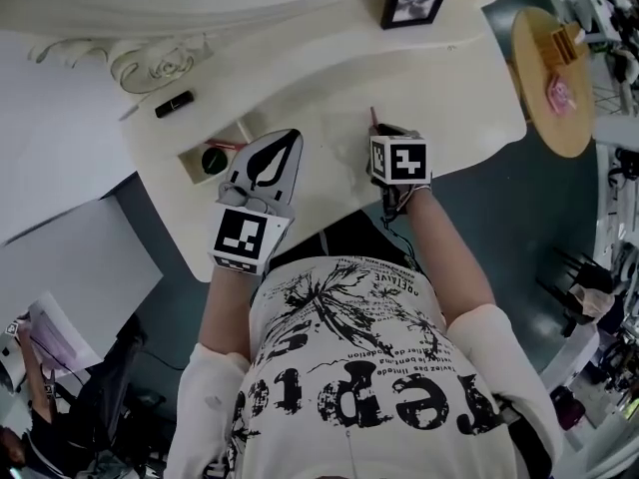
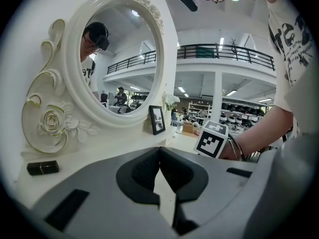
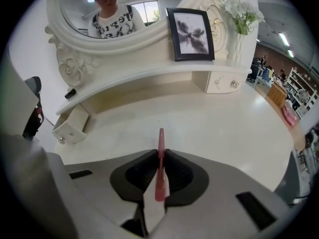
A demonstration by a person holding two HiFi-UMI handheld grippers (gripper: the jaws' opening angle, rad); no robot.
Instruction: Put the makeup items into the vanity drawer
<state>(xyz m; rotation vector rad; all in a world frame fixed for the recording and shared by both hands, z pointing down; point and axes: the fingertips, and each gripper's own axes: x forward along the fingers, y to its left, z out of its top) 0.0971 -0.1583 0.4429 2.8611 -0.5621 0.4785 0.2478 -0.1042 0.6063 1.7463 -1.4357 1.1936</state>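
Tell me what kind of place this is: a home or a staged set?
Probably a staged set in a big open hall, not a home. An ornate white vanity with an oval mirror stands here, with a railed mezzanine and stocked shelving behind it.

White short-sleeved T-shirt (image 1: 349, 367), bold black lettering and splashy graphic print; sleeves (image 1: 205, 397) plain white. Thin bangles (image 2: 234, 148) on right wrist. Handheld left gripper (image 1: 288, 140) and right gripper (image 3: 160, 153): pale grey shells, black pads (image 3: 183, 176), each topped by white cube (image 1: 400, 159) with black square markers.
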